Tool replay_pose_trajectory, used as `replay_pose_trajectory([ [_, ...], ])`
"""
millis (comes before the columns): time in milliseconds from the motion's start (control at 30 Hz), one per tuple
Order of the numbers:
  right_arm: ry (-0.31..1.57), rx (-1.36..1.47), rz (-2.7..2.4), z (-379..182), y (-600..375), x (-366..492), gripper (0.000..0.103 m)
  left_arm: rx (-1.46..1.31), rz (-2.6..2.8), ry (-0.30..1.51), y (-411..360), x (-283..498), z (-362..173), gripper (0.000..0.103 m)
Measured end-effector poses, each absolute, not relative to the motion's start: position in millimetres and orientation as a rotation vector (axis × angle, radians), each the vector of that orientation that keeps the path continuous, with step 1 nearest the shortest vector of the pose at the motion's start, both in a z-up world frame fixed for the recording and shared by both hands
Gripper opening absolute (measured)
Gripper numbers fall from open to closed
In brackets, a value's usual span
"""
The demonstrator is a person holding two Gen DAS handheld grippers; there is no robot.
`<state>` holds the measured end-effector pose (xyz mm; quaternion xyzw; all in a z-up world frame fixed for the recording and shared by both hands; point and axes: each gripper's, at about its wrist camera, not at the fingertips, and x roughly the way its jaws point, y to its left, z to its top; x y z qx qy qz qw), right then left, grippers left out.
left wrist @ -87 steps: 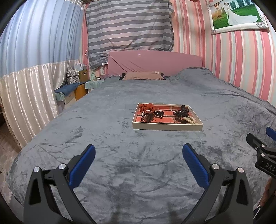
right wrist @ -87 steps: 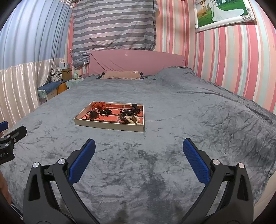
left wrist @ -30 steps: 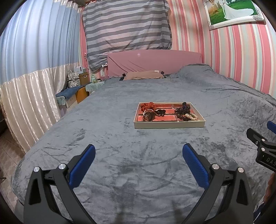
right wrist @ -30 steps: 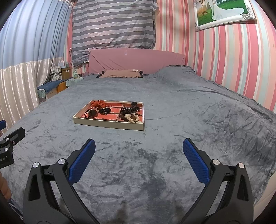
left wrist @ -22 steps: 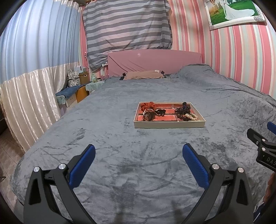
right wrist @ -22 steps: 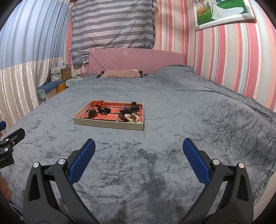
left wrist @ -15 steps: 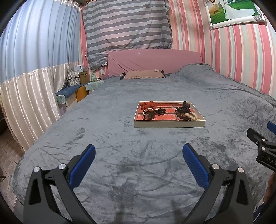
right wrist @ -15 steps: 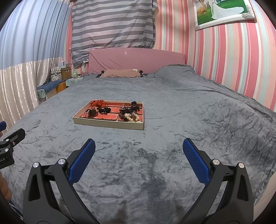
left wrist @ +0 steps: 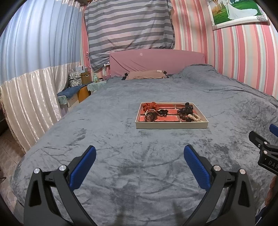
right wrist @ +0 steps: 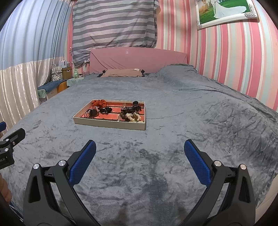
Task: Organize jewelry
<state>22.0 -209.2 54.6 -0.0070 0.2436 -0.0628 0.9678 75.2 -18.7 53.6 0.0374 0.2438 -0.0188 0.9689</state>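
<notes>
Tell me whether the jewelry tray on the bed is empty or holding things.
Holding things: the tray contains an orange scrunchie, dark bands and pale beads.

The pieces in the tray [left wrist: 171,125] are too small and tangled to be told apart, and its dividers are partly hidden under them. In the left wrist view the right claw [left wrist: 264,146] is cut off by the right edge, so its spread cannot be judged; in the right wrist view the left claw [right wrist: 10,139] is likewise cut by the left edge. The framed picture [right wrist: 225,13] is cropped at the top.
</notes>
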Motion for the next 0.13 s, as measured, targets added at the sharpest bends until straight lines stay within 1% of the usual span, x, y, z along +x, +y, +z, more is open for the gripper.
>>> replay_pose_trajectory([
  [133, 0.495, -0.014, -0.126, 53.8, -208.9, 21.9, 0.099, 0.06, -0.046, 0.502, -19.0, 77.4, 51.2, 0.099],
])
